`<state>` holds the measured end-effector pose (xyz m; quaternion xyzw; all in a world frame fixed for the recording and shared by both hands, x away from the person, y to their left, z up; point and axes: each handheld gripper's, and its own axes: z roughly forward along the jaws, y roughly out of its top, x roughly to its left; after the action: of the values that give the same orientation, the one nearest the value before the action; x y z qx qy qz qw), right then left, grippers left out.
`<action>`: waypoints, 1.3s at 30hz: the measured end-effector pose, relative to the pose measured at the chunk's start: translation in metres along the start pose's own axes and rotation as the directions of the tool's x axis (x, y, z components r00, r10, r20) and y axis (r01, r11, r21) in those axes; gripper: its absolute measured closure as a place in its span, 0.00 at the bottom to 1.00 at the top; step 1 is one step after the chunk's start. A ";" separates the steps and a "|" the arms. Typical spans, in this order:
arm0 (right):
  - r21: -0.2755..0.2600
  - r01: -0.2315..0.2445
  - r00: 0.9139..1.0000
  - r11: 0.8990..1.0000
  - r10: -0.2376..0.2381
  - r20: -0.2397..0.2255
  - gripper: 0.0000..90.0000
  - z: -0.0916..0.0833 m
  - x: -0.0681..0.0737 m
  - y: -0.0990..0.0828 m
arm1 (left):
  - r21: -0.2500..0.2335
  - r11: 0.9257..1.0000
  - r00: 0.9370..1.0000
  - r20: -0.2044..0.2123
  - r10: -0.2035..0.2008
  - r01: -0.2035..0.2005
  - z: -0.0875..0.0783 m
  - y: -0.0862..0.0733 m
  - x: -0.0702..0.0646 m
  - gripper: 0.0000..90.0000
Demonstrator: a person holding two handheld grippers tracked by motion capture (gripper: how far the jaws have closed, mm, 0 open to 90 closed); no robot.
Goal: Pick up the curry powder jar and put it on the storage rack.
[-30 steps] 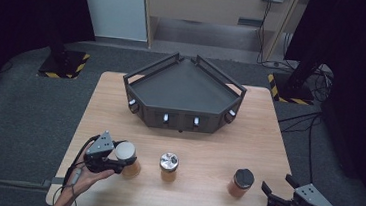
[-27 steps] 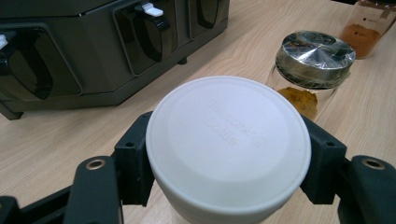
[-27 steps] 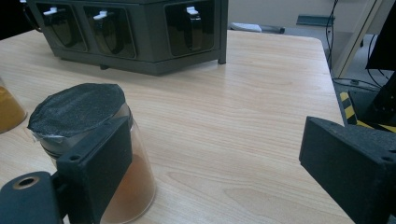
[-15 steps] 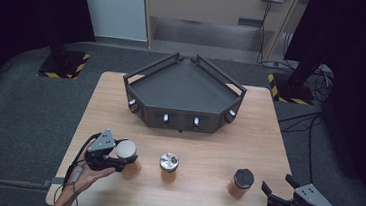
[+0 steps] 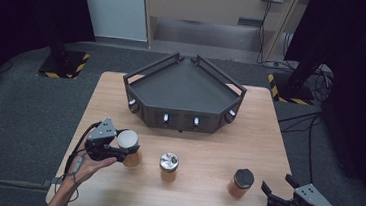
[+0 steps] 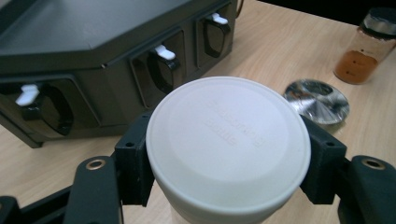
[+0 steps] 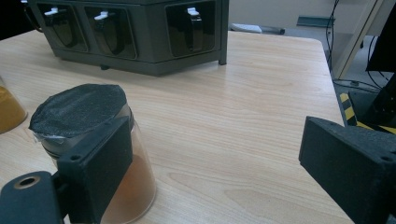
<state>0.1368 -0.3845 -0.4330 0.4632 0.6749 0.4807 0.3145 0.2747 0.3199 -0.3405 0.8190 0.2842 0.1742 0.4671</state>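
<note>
High view: nearest the person, at the bottom left, the left tool (image 5: 122,150) is closed around a white-lidded jar (image 5: 129,147) of amber contents, its two black jaws clamped on either side just under the lid. The jar stands upright, its long axis vertical, near the front left corner of the wooden surface (image 5: 263,140); whether its base touches the wood or hangs just clear cannot be told. In the left gripper view the round white lid (image 6: 228,142) sits squarely between the jaws, with faint raised lettering too soft to read. At the bottom right, the right tool (image 5: 276,190) holds nothing, its jaws spread wide and pointing toward a black-capped jar (image 5: 241,182) of orange-brown powder just beyond them. In the right gripper view that jar (image 7: 93,154) stands upright behind the left-hand jaw, off to one side of the gap and not between the jaws. Between the two jars, near the middle of the front edge, stands a third small jar with a shiny metal lid (image 5: 168,166), untouched. Farther back, at the centre of the surface, sits a dark wedge-shaped rack (image 5: 185,85) with a flat recessed top and a row of small latched openings along its front face. The rack lies ahead and to the right of the held jar, and the left hand is the nearer one to carry it there.
</note>
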 end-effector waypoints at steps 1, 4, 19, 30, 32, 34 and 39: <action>0.000 0.000 1.000 1.000 0.000 0.000 0.11 0.000 0.000 0.000 | 0.001 1.000 1.000 -0.002 -0.002 0.002 0.000 0.002 0.000 0.36; -0.001 -0.001 1.000 1.000 0.001 -0.001 0.11 0.000 0.000 0.000 | -0.003 1.000 1.000 -0.001 -0.013 0.013 0.001 0.011 0.004 0.36; -0.002 -0.003 1.000 1.000 0.003 -0.003 0.11 0.000 -0.001 0.000 | -0.005 1.000 0.999 -0.026 -0.024 0.024 0.006 0.059 0.011 0.36; -0.003 -0.005 1.000 1.000 0.005 -0.004 0.11 0.000 -0.001 -0.001 | -0.027 0.999 0.999 -0.038 -0.036 0.035 0.010 0.098 0.022 0.36; -0.004 -0.005 1.000 1.000 0.005 -0.005 0.11 0.000 -0.001 -0.001 | -0.024 0.999 0.999 -0.042 -0.033 0.032 0.010 0.102 0.022 0.36; -0.004 -0.007 1.000 1.000 0.007 -0.007 0.11 0.000 -0.002 -0.001 | -0.025 0.999 0.998 -0.053 -0.034 0.033 0.011 0.110 0.024 0.36; -0.003 -0.006 1.000 1.000 0.006 -0.007 0.11 0.000 -0.002 -0.001 | -0.026 0.999 0.997 -0.068 -0.042 0.041 0.013 0.122 0.028 0.36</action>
<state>0.1372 -0.3860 -0.4337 0.4631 0.6737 0.4843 0.3116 0.3409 0.2800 -0.2415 0.8006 0.3149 0.1960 0.4706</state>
